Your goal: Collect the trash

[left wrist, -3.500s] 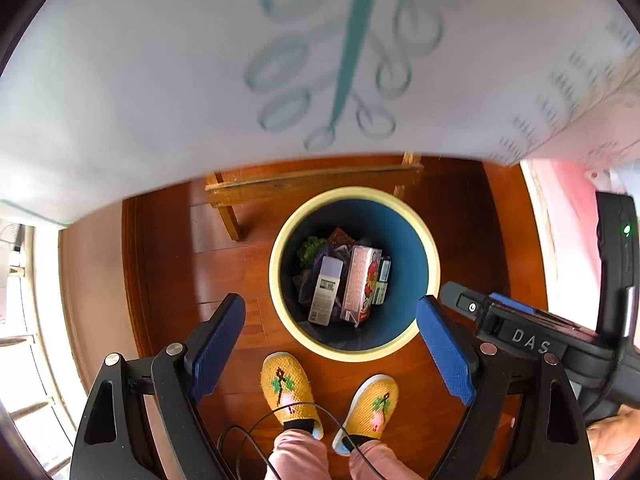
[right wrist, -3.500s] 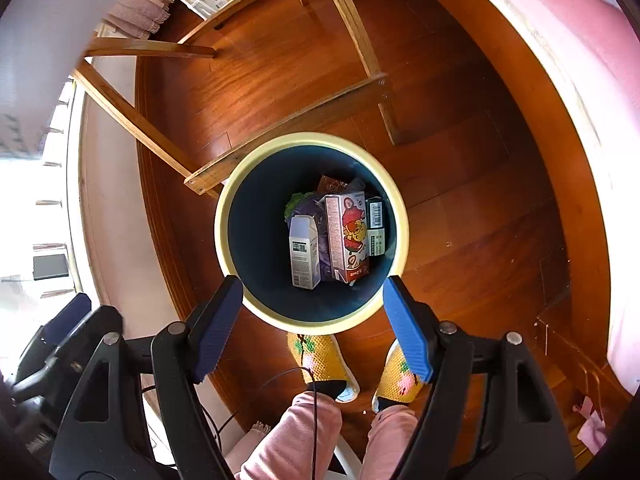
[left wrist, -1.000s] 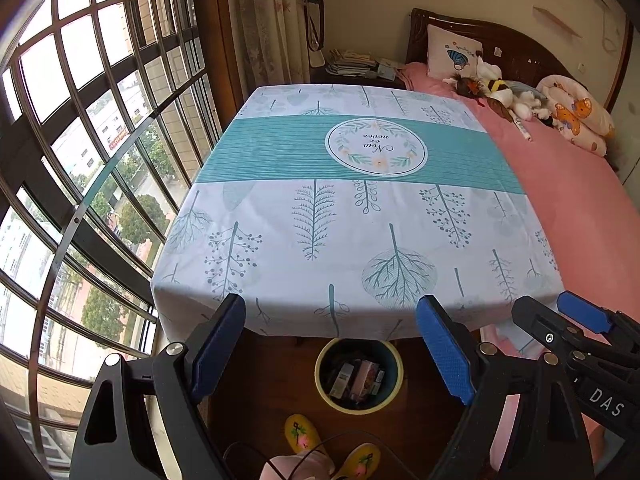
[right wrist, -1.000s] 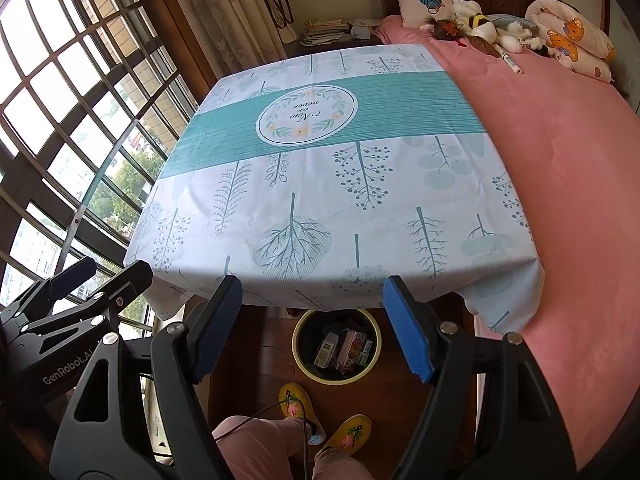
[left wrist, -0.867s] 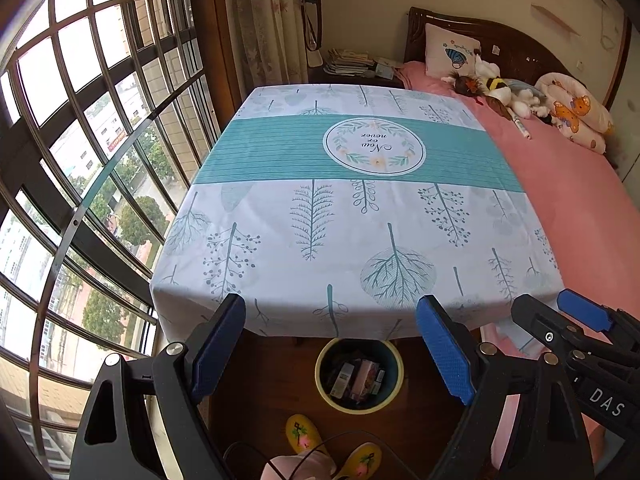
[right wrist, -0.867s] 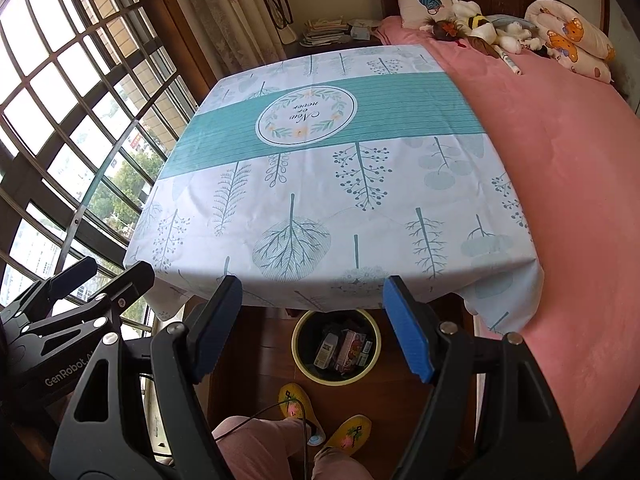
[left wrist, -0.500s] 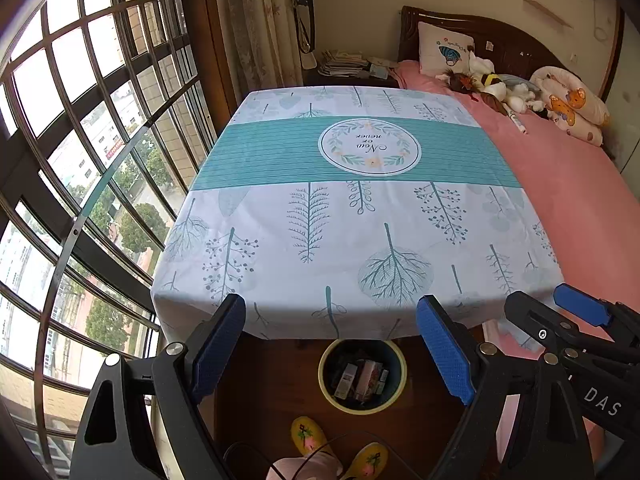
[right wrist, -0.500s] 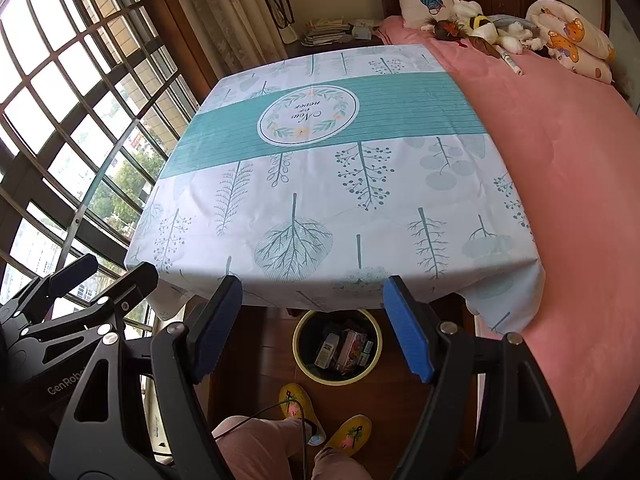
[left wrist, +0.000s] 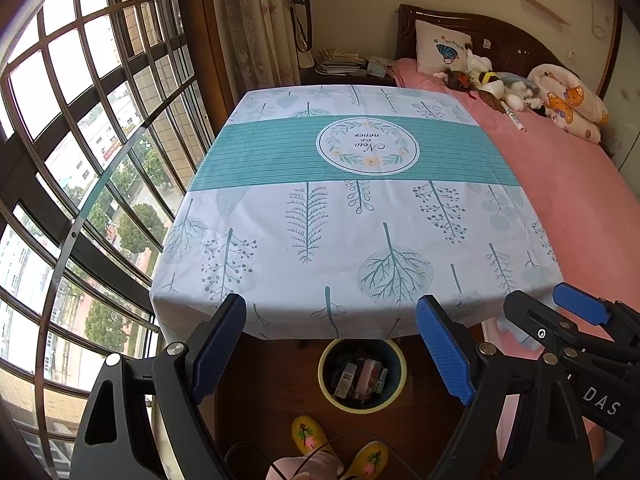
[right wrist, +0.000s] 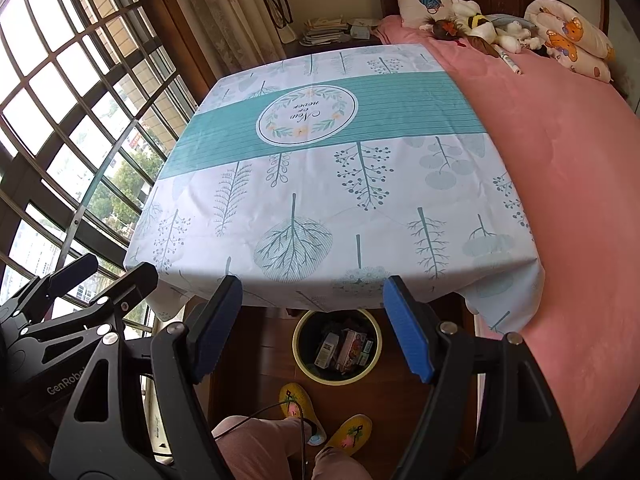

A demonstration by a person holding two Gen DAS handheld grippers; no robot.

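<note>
A round bin with a yellow rim and blue inside stands on the wood floor under the table's near edge. It holds several cartons and wrappers. My left gripper hangs open high above the floor, nothing between its blue pads. My right gripper is open and empty too, at a similar height. Each gripper shows in the other's view, the right one at the right and the left one at the left. The tablecloth bears no loose items.
A table with a white and teal leaf-print cloth fills the middle. A pink bed with a pillow and soft toys lies to the right. A barred window runs along the left. A person's yellow slippers stand before the bin.
Since 3.5 s ago both grippers rose from just above the bin to above table height. Over the last second the views barely shift. Both stay open.
</note>
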